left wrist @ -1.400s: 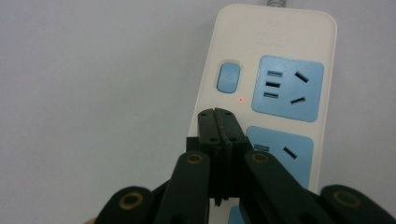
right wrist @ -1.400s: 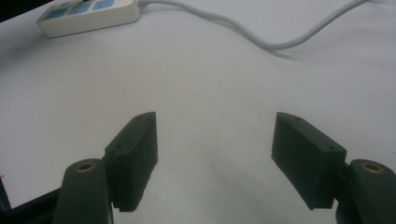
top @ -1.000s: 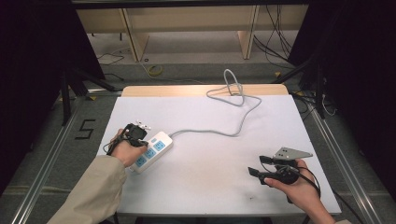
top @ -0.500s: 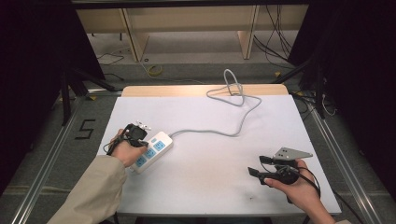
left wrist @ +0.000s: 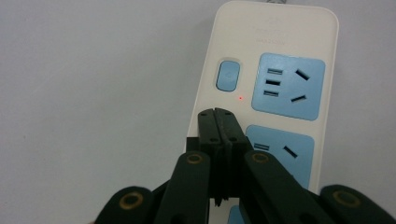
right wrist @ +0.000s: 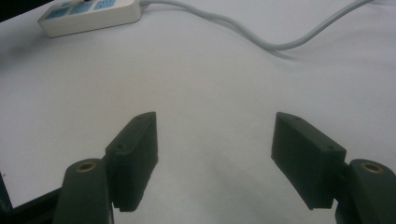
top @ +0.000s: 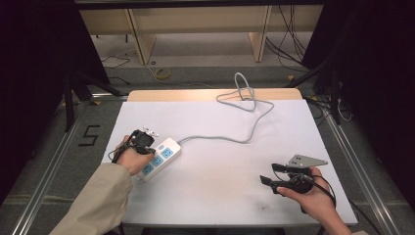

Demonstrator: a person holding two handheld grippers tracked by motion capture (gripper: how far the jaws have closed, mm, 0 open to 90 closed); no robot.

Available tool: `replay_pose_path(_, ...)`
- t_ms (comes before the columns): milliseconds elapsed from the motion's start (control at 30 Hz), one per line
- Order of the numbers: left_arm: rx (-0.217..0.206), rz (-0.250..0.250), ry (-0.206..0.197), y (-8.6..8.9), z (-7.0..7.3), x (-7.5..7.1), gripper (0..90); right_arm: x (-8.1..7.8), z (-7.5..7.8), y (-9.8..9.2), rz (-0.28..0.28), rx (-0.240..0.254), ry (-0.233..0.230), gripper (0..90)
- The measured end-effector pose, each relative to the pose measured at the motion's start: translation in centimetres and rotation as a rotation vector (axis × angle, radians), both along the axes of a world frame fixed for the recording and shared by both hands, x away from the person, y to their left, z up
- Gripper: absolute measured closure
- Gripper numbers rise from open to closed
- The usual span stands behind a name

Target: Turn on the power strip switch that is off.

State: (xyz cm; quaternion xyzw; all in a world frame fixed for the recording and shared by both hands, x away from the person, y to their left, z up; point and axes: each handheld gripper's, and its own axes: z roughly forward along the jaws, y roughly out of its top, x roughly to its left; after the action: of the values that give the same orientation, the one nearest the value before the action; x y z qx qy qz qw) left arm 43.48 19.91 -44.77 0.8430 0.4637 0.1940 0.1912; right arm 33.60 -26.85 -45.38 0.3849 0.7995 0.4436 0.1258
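Observation:
A white power strip [top: 160,158] with blue sockets lies on the left of the white table [top: 220,132]. Its grey cable [top: 244,134] runs to the far edge. My left gripper [top: 143,138] hovers over the strip's left edge. In the left gripper view my left gripper [left wrist: 218,116] is shut with nothing between its jaws, its tips just below the strip's [left wrist: 271,84] blue switch [left wrist: 228,75], where a small red light glows. My right gripper [top: 269,178] is held at the right front of the table. It [right wrist: 215,140] stands open over bare table, far from the strip [right wrist: 91,16].
The cable [top: 243,93] loops over the table's far wooden edge. Wooden shelving [top: 195,22] and floor cables lie beyond the table. Metal rails [top: 364,171] run along both sides of the table.

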Motion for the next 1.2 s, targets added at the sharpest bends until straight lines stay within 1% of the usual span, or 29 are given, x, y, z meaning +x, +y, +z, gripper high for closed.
replay_pose_path(100, -0.005, 0.0, 0.003, 0.12, 0.02, 0.04, 90.0, 0.01, 0.01, -0.01, 0.0, 0.0, 0.0, 32.0)
replay_pose_path(300, 0.003, -0.013, -0.004, 0.08, 0.01, 0.01, 90.0, 0.02, 0.05, -0.05, -0.001, 0.0, -0.001, 32.0)
replay_pose_path(533, -0.009, -0.014, -0.001, 0.22, 0.02, 0.05, 90.0, 0.02, 0.05, -0.05, -0.001, -0.001, -0.002, 32.0)
replay_pose_path(600, -0.002, -0.017, -0.013, 0.19, 0.11, 0.01, 90.0, 0.02, 0.05, -0.05, -0.002, 0.0, -0.003, 32.0)
replay_pose_path(833, -0.003, -0.02, -0.015, 0.22, 0.09, 0.01, 89.9, 0.03, 0.06, -0.05, -0.001, 0.0, -0.003, 32.0)
replay_pose_path(967, -0.007, -0.016, -0.037, 0.29, 0.29, -0.02, 89.8, 0.02, 0.07, -0.08, -0.001, 0.0, -0.003, 32.0)
replay_pose_path(1100, -0.029, -0.008, -0.071, 0.29, 0.6, -0.14, 89.8, 0.02, 0.08, -0.08, -0.001, 0.0, -0.002, 32.0)
replay_pose_path(1200, -0.039, -0.014, -0.092, 0.23, 0.75, -0.22, 89.7, 0.01, 0.09, -0.08, 0.0, 0.001, -0.003, 32.0)
